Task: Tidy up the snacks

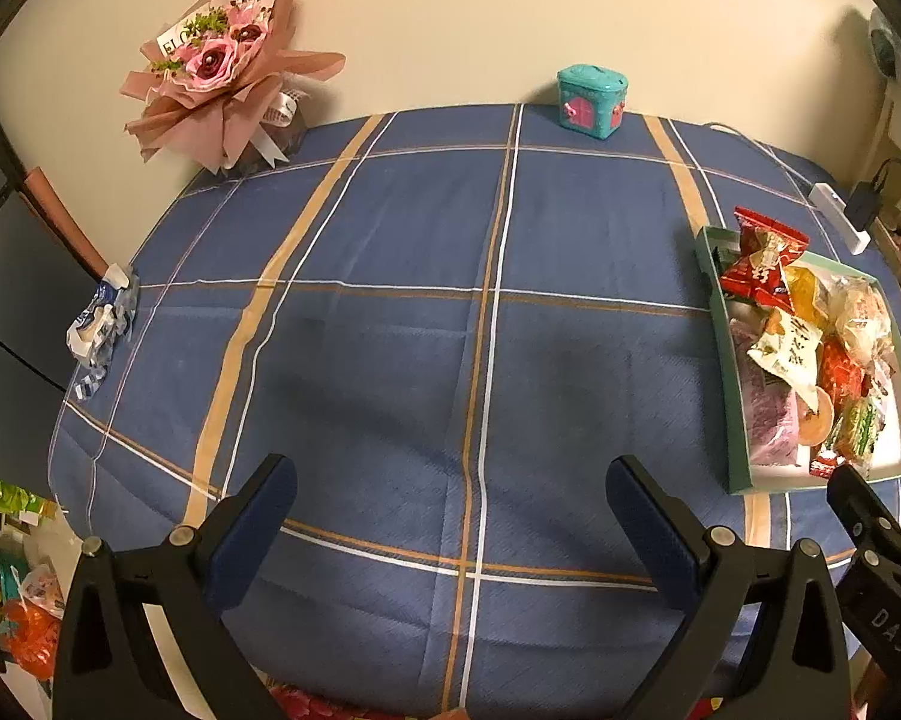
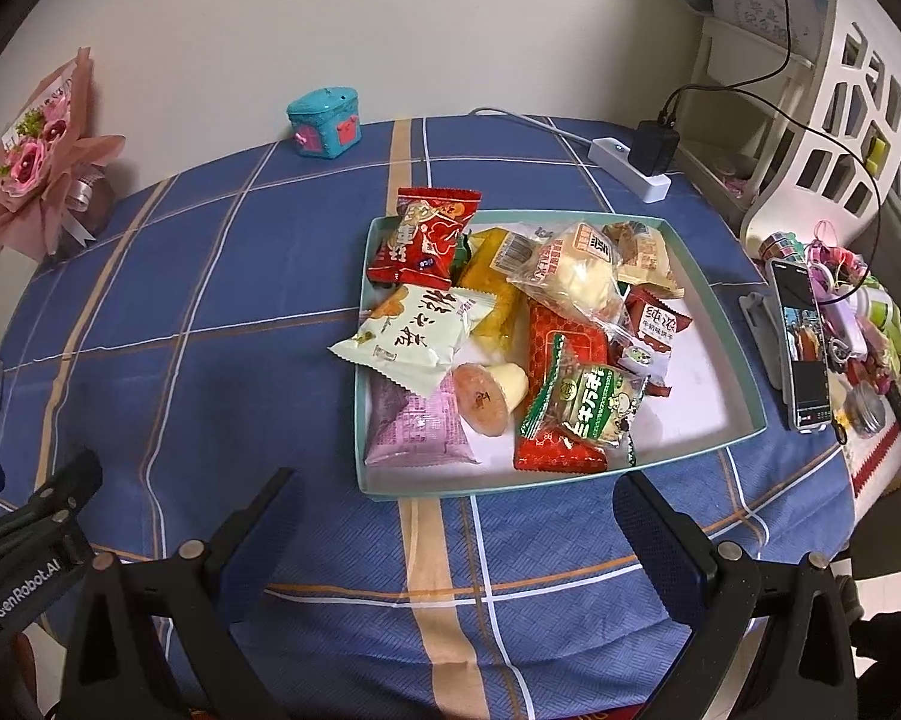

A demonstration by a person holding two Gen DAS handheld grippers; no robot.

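A shallow teal box (image 2: 744, 360) with a white floor sits on the blue plaid tablecloth and holds several snack packets: a red one (image 2: 429, 234), a white one (image 2: 414, 333), a pink one (image 2: 411, 426), a green-and-white one (image 2: 588, 411) and a clear bread bag (image 2: 576, 273). The box also shows at the right in the left wrist view (image 1: 735, 420). My right gripper (image 2: 450, 516) is open and empty just in front of the box. My left gripper (image 1: 450, 504) is open and empty over bare cloth, left of the box.
A pink paper bouquet (image 1: 222, 72) and a teal toy chest (image 1: 591, 99) stand at the table's far edge by the wall. A crumpled blue-white wrapper (image 1: 102, 318) lies at the left edge. A power strip (image 2: 630, 171), a phone (image 2: 801, 342) and clutter sit to the right.
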